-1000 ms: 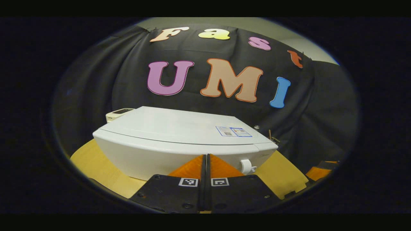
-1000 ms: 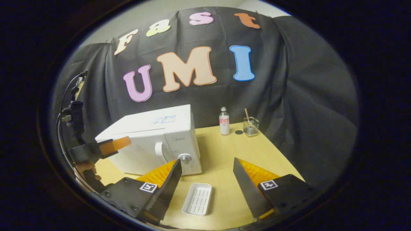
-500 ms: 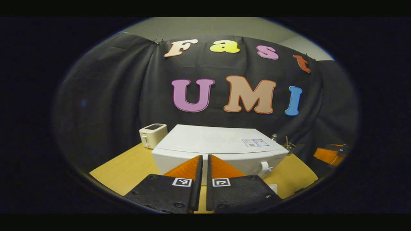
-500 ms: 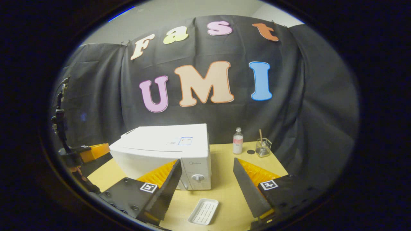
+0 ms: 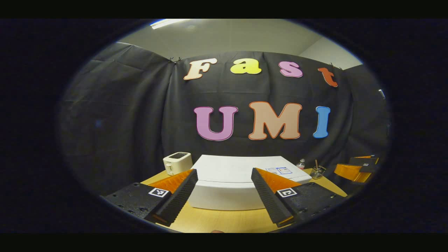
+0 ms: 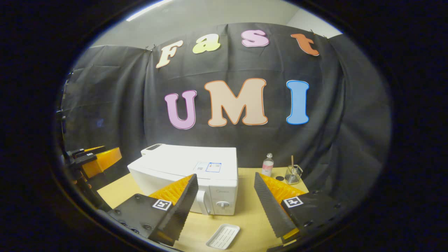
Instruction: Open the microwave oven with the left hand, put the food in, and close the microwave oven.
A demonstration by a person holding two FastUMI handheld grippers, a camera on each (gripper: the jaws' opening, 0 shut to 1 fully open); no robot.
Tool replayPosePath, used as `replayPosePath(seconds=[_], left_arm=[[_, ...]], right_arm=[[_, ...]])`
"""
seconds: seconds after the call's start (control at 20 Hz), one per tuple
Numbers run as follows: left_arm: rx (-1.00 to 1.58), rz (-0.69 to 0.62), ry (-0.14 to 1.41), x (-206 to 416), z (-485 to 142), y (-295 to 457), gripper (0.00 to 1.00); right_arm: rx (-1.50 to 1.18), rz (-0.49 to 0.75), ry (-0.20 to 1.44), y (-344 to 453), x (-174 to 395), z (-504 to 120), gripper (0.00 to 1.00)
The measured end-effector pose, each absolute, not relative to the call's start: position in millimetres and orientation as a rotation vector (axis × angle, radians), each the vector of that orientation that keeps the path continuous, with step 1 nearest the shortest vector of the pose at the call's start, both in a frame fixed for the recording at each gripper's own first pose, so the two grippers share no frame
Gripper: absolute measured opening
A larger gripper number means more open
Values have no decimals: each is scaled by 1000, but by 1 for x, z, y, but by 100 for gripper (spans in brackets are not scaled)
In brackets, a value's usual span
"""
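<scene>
The white microwave (image 5: 241, 187) (image 6: 182, 173) stands on the wooden table (image 5: 224, 220) with its door shut; its handle (image 6: 200, 202) and knob (image 6: 222, 204) face the right gripper view. My left gripper (image 5: 224, 170) is open and held back from the microwave's near side, nothing between its fingers. It also appears far left in the right gripper view as the left gripper (image 6: 98, 161). My right gripper (image 6: 225, 174) is open in front of the microwave's door side, above a white ribbed tray (image 6: 223, 236) on the table. In the left gripper view the right gripper (image 5: 355, 169) is at the far right.
A white toaster (image 5: 177, 162) stands left of the microwave at the back. A small bottle (image 6: 267, 164) and a glass holder with a stick (image 6: 293, 175) stand at the back right. The black cloth wall closes off the table's far side.
My left gripper went from shut to open and drew back from the microwave. The right gripper also backed away and lifted its view, staying open.
</scene>
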State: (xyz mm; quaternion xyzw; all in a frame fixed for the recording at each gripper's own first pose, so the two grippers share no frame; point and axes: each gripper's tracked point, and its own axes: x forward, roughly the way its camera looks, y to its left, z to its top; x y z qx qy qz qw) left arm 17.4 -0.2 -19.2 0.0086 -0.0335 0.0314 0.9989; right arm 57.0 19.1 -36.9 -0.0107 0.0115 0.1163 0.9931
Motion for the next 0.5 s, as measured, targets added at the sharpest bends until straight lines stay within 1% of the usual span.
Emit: replayPosePath(seconds=[0.05,0.1,0.15,0.2,0.25,0.35,0.4,0.45,0.5], left_arm=[[23,59,-66,18,-20,-2,96],[27,56,-66,20,-20,-4,96],[28,50,-65,21,-19,-5,96],[29,46,-65,23,-19,-7,96],[28,43,-64,25,-19,-9,96],[29,36,-54,30,-22,-11,96],[30,31,-50,32,-23,-12,96],[28,24,-44,34,-23,-14,96],[25,16,-40,37,-25,-15,96]], right_arm=[[-29,231,23,18,59,-37,92],[-31,230,25,18,60,-38,99],[-30,232,21,18,61,-36,92],[-28,229,18,18,60,-34,92],[-27,229,16,17,61,-34,99],[-23,224,14,16,61,-32,99],[-21,218,13,14,60,-30,92],[-16,212,11,13,61,-30,92],[-10,206,7,12,61,-28,99]])
